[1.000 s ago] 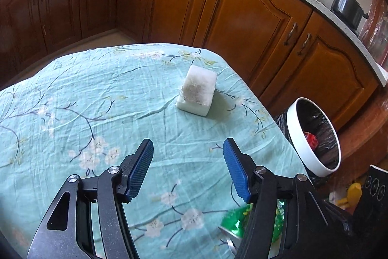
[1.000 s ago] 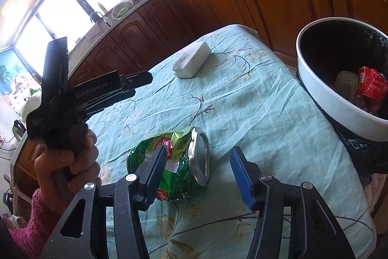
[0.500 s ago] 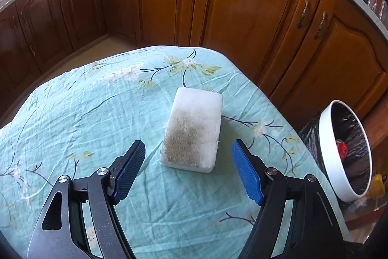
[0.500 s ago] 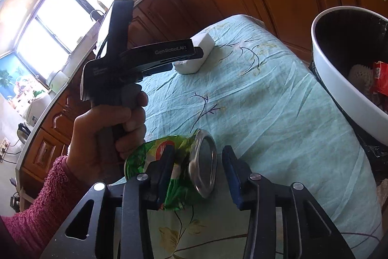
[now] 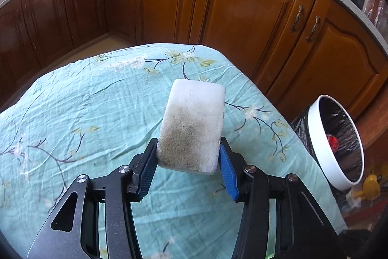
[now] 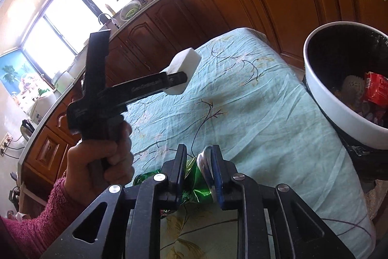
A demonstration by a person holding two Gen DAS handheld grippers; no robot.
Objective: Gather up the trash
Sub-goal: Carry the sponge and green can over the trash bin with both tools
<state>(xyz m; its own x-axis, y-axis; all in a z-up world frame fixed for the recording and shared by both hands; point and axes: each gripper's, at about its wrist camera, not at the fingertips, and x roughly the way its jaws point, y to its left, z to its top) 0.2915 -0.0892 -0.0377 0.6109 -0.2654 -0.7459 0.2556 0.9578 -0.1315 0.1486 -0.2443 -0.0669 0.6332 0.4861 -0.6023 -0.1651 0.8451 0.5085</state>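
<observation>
A white foam block [image 5: 194,123] with a dirty grey top sits between the blue pads of my left gripper [image 5: 188,145], whose jaws are closing and press on its two sides. In the right wrist view the block [image 6: 185,62] hangs above the tablecloth in the left gripper [image 6: 178,79], which a hand [image 6: 101,162] in a pink sleeve holds. My right gripper [image 6: 198,152] is closing too, its pads squeezing a crumpled green snack bag [image 6: 194,192] with a silver lining, low over the cloth. The bag's lower part is hidden behind the fingers.
A white-rimmed bin [image 6: 322,98] with a black liner and red wrappers inside stands past the table's right edge, also in the left wrist view [image 5: 322,152]. The turquoise flowered tablecloth [image 5: 97,113] covers the table. Brown cabinets [image 5: 242,16] curve around the far side.
My left gripper moved forward to the white block, closed on its sides and raised it off the cloth. My right gripper's jaws narrowed onto the green bag.
</observation>
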